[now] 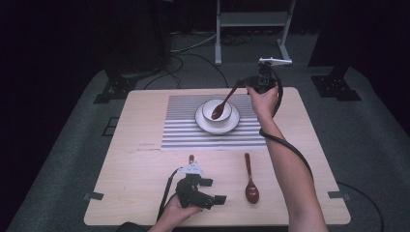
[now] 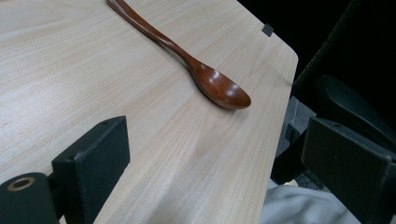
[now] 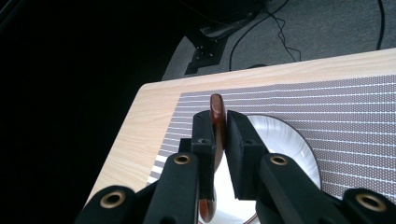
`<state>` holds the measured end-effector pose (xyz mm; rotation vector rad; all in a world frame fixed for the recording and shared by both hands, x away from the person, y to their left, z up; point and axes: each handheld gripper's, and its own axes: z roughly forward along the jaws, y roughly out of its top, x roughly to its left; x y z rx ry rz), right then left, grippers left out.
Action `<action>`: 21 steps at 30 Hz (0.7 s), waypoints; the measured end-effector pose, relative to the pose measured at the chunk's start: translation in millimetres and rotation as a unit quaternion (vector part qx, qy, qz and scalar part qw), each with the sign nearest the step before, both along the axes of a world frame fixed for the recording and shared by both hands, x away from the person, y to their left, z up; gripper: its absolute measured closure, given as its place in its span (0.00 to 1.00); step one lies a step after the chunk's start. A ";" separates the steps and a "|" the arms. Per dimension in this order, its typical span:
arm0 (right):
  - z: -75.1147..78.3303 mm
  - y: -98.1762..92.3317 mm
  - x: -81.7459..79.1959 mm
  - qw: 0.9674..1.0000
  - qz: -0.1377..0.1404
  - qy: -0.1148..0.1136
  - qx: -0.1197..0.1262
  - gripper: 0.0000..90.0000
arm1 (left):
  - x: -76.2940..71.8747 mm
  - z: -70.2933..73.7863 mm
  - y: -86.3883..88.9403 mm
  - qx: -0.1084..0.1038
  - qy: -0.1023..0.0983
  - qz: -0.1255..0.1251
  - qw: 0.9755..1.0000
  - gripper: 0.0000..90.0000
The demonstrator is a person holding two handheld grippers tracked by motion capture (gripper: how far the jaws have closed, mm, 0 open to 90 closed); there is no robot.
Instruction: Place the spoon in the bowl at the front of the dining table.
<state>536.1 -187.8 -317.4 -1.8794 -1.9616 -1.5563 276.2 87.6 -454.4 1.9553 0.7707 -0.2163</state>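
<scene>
Wooden spoon (image 1: 223, 103) clamped in right gripper (image 1: 241, 85).

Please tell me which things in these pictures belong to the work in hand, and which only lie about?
In the work:
- right gripper, shut on a brown spoon
- white bowl on its plate
- striped mat

Lying about:
- second spoon on the table
- left gripper, open
- third spoon handle behind it

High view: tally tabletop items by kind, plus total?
Wooden spoons: 2, one in the right gripper over the bowl, one lying near the front edge
Bowls: 1
Plates: 1
Striped mats: 1
Total: 5
</scene>
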 end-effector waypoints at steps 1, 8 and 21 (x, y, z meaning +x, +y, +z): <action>-3.5 -1.2 -0.4 1.000 -0.001 0.005 0.000 0.90 | 0.0 0.1 0.0 0.001 0.000 0.000 1.000 0.07; -16.5 -4.1 -0.4 1.000 -0.001 0.013 0.002 0.90 | -0.1 -0.1 -0.2 0.000 0.001 0.001 1.000 0.07; -40.6 -11.5 1.5 1.000 -0.005 0.028 0.004 0.89 | -0.2 -0.2 -0.3 0.001 0.000 0.000 1.000 0.07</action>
